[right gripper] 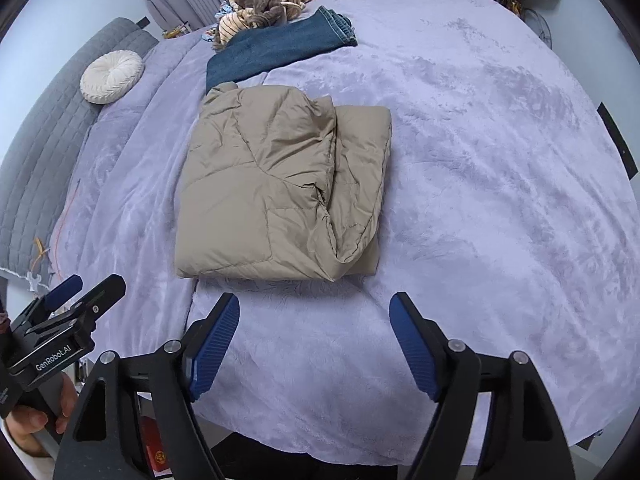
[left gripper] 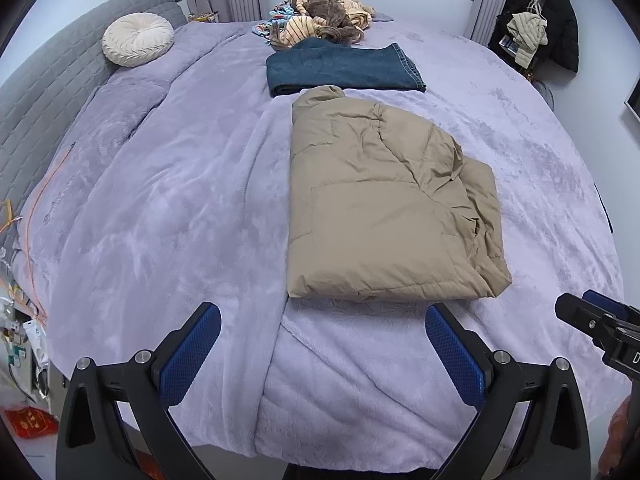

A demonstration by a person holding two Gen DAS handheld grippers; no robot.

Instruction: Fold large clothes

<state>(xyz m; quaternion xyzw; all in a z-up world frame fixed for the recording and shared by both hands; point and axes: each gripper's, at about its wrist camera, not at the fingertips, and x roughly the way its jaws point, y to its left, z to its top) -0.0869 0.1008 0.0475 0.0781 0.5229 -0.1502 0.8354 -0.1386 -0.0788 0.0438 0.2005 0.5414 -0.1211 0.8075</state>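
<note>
Both claws empty and spread wide: left gripper (left gripper: 323, 332) and right gripper (right gripper: 315, 322) hang side by side over the near edge of the bed (left gripper: 160, 208), nothing between the pads. Jacket (left gripper: 376, 204) lies just ahead of both, folded lengthwise into a tan slab, collar end far from the claws, hem end nearest. Sits slightly right of the left claw's centreline, slightly left of the right claw's. Loose layers stack along its right edge, so that side is thicker and sloppier. Jeans (left gripper: 344, 68) are already folded just past the collar, touching or nearly so; unsorted pile (left gripper: 320, 16) beyond that. Looks like one cross fold remains. To do it clean: go in low at the two near hem corners, bite all layers, especially on the thick right side, lift evenly, carry hem toward collar, stop short of the jeans. Puffy fill is slippery and springs back, so grip deep and press flat after.
</note>
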